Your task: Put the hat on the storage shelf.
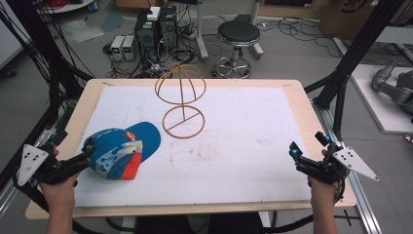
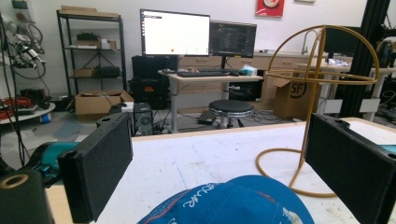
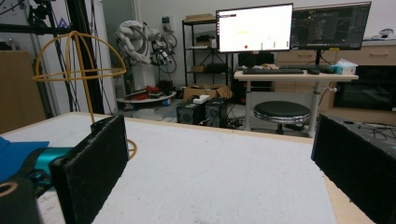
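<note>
A blue cap with white lettering and an orange-red patch lies on the white mat at the front left. Its crown rises low between the wide-apart jaws of my left gripper, and the pads do not touch it. A yellow wire hat stand stands upright behind the cap near the mat's middle, also visible as the hat stand and the hat stand. My right gripper is open over the front right of the table, with only bare mat between its jaws.
The white mat covers most of the wooden table. Beyond the far edge are a black stool, computer cases and cables on the floor. Black frame posts stand at both sides.
</note>
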`<state>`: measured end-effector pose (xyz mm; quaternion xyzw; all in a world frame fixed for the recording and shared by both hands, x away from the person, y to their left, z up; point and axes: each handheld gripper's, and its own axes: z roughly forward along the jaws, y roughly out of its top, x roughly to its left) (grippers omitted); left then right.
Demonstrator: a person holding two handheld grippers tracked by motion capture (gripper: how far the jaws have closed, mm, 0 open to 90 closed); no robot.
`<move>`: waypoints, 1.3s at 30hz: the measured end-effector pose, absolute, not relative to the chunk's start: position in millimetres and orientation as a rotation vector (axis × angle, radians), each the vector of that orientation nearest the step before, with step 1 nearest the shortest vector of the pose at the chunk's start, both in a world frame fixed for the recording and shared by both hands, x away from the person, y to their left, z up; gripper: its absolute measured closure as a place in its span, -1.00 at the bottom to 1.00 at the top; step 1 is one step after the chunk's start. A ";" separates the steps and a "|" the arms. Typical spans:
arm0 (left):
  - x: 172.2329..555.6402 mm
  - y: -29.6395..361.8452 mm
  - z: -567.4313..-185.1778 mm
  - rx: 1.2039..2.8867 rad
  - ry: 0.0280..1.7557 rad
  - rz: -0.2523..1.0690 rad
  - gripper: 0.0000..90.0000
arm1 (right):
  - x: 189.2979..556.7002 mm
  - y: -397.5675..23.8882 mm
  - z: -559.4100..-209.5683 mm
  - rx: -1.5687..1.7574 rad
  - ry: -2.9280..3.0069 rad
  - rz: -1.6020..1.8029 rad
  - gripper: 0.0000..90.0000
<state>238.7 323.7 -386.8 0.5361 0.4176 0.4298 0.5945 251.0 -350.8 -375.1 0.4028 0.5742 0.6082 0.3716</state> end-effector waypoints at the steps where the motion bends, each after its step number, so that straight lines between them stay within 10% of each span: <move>1: 238.7 323.8 -387.0 1.249 0.971 0.996 -0.81 | 251.5 -351.1 -375.5 1.027 1.474 1.557 -0.92; 39: 254.9 333.7 -412.3 1.403 1.053 0.840 -0.68 | 252.7 -350.8 -379.9 1.027 1.495 1.569 -0.92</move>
